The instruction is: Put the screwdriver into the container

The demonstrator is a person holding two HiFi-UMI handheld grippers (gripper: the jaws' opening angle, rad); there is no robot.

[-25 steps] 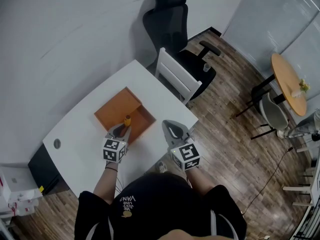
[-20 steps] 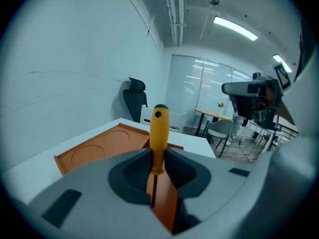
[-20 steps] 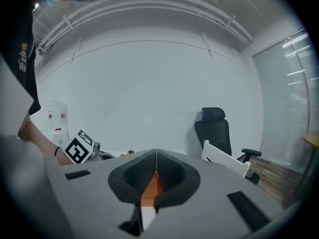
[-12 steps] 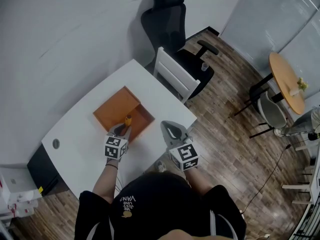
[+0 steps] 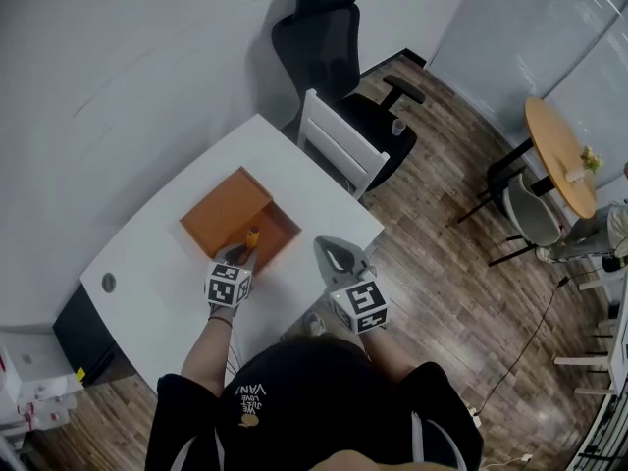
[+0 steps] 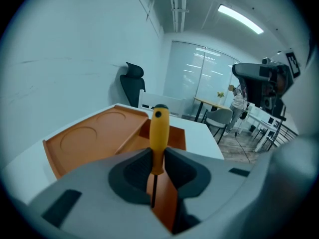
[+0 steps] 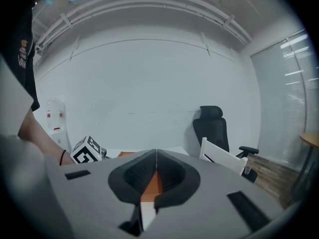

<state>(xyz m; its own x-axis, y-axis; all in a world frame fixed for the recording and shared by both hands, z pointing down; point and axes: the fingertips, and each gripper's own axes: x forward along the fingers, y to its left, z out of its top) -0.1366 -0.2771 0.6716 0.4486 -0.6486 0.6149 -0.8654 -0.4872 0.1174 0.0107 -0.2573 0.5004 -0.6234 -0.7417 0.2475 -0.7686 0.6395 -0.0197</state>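
Yellow-handled screwdriver (image 6: 159,131) clamped upright in left gripper (image 6: 155,156), held at near rim of orange container (image 6: 84,138) at 12 o'clock; right gripper (image 7: 156,158) closed, empty; carry step, next likely lower inside and let go.

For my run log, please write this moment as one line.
left claw: shut on screwdriver | right claw: shut, empty | container: open

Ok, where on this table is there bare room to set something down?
The white table is bare left of the orange container, out to the small round disc, and on the far corner by the white chair. It is crowded at the container's near edge, where the left hand-held gripper holds the screwdriver.
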